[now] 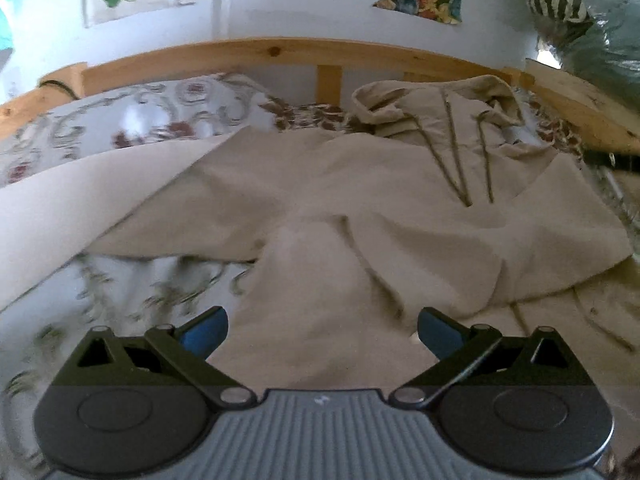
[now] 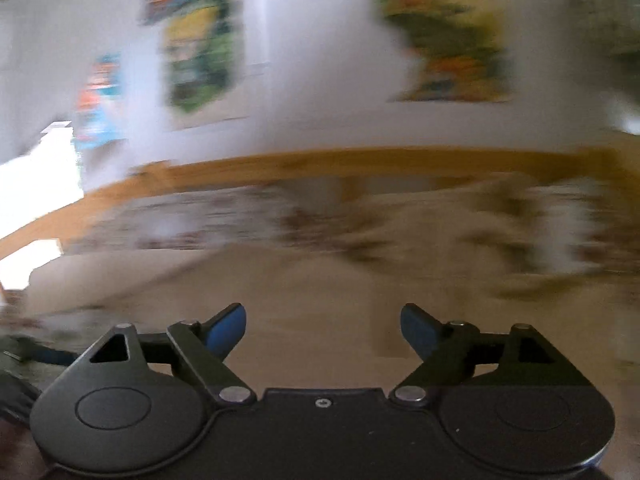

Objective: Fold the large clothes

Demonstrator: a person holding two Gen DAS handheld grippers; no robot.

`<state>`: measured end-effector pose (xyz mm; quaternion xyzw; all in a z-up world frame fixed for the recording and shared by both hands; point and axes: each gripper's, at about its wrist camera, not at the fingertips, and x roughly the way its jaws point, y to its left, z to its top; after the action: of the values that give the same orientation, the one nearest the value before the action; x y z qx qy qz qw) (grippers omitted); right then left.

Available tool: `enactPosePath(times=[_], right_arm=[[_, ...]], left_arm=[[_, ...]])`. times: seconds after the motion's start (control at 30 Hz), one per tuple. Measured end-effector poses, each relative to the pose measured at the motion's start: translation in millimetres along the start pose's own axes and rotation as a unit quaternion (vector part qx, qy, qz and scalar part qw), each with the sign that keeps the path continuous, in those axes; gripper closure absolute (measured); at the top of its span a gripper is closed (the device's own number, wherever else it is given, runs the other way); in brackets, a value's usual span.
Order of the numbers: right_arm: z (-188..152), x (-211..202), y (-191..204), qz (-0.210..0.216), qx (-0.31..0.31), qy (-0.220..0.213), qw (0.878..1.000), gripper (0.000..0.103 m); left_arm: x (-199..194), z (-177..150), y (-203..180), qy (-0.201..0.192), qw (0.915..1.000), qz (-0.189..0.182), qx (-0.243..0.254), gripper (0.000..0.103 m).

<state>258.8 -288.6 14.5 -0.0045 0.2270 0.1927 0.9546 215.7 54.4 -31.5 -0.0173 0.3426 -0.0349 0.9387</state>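
Behind everything, floral bedspread (image 1: 132, 292) and wooden bed rail (image 1: 280, 50) under a white wall with bright pictures. Left gripper (image 1: 322, 330) held low and level, blue fingers (image 1: 204, 330) spread wide, empty, over rumpled beige garment (image 1: 360, 208) lying across the bed, drawstrings near the rail. Right gripper (image 2: 322, 326) likewise spread and empty, aimed over the same cloth; view heavily blurred.

Garment (image 1: 360, 208) spread on bed (image 1: 120, 292); pillow (image 1: 132, 120) behind-left; headboard (image 1: 280, 56) behind.
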Motion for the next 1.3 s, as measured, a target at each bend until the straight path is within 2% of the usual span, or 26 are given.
enactPosePath(times=[0.03, 0.1, 0.17, 0.23, 0.37, 0.4, 0.43, 0.47, 0.53, 0.57, 0.63, 0.7, 0.8, 0.87, 0.93, 1.0, 1.03, 1.07, 1.17, 1.3], right_arm=[[-4.9, -3.6, -18.5, -0.047, 0.005, -0.004, 0.999, 0.013], [-16.3, -7.1, -58.3, -0.148, 0.017, 0.001, 0.989, 0.013], [-27.9, -6.9, -95.8, -0.205, 0.05, 0.013, 0.977, 0.017], [-40.7, -4.9, -130.1, -0.218, 0.118, 0.035, 0.968, 0.021], [-74.5, -1.2, -172.0, -0.15, 0.283, 0.061, 0.945, 0.027], [-79.8, -1.2, -172.5, -0.153, 0.29, 0.061, 0.943, 0.042], [-80.1, -2.5, -170.1, -0.164, 0.278, 0.059, 0.945, 0.07], [-77.9, -1.0, -166.1, -0.163, 0.257, 0.065, 0.95, 0.092], [-69.3, -3.4, -152.1, -0.182, 0.202, 0.065, 0.96, 0.099], [-63.2, -4.7, -142.3, -0.197, 0.165, 0.062, 0.964, 0.099], [-58.8, 2.2, -132.3, -0.23, 0.107, 0.069, 0.965, 0.099], [-65.6, 13.6, -137.9, -0.241, 0.108, 0.103, 0.959, 0.095], [-65.8, 9.5, -137.8, -0.246, 0.105, 0.098, 0.959, 0.081], [-62.4, -0.5, -135.0, -0.243, 0.089, 0.087, 0.962, 0.065], [-54.4, -3.1, -132.6, -0.246, 0.068, 0.077, 0.964, 0.056], [-46.1, -1.8, -130.6, -0.248, 0.041, 0.064, 0.966, 0.044], [-42.8, 1.4, -130.7, -0.253, 0.027, 0.059, 0.965, 0.034], [-37.2, 8.1, -130.9, -0.26, 0.012, 0.054, 0.964, 0.03], [-29.5, 27.0, -133.2, -0.283, -0.018, 0.043, 0.958, 0.03], [-25.1, 52.7, -149.4, -0.296, -0.012, 0.045, 0.954, 0.03]], left_arm=[[7.4, 3.1, -4.0, -0.003, 1.0, -0.007, -0.001, 0.0], [26.8, 8.9, -15.2, -0.006, 0.9998, -0.016, 0.0, 0.0], [47.1, 13.4, -26.3, -0.001, 1.0, -0.009, 0.0, 0.0], [69.5, 14.6, -37.7, 0.012, 0.9999, 0.003, 0.004, 0.001], [97.8, 9.5, -51.1, 0.068, 0.9969, 0.039, 0.013, 0.001], [100.6, 7.1, -53.5, 0.075, 0.9961, 0.043, 0.016, 0.001], [100.7, 4.8, -56.0, 0.077, 0.9957, 0.047, 0.022, 0.001], [100.5, 3.2, -58.5, 0.077, 0.9954, 0.049, 0.03, 0.001], [99.3, 1.9, -63.5, 0.083, 0.9947, 0.047, 0.039, 0.0], [99.9, 1.7, -66.4, 0.089, 0.994, 0.049, 0.042, 0.0], [100.2, 2.5, -69.6, 0.093, 0.9932, 0.055, 0.043, 0.0], [98.9, 3.8, -68.3, 0.096, 0.993, 0.056, 0.04, 0.001], [86.7, 4.3, -61.2, 0.083, 0.9953, 0.041, 0.028, 0.001], [75.7, 4.0, -54.6, 0.071, 0.9969, 0.032, 0.011, 0.001], [63.9, 3.8, -47.7, 0.067, 0.9974, 0.026, -0.005, 0.001], [51.5, 1.8, -40.3, 0.062, 0.9977, 0.026, -0.008, 0.001], [45.1, -0.1, -36.1, 0.061, 0.9977, 0.03, -0.006, 0.001], [39.2, -2.2, -32.6, 0.06, 0.9976, 0.033, -0.004, 0.001], [21.1, -8.5, -21.9, 0.054, 0.9978, 0.036, 0.007, 0.001], [5.4, -13.4, -4.5, 0.054, 0.9978, 0.038, 0.011, 0.001]])
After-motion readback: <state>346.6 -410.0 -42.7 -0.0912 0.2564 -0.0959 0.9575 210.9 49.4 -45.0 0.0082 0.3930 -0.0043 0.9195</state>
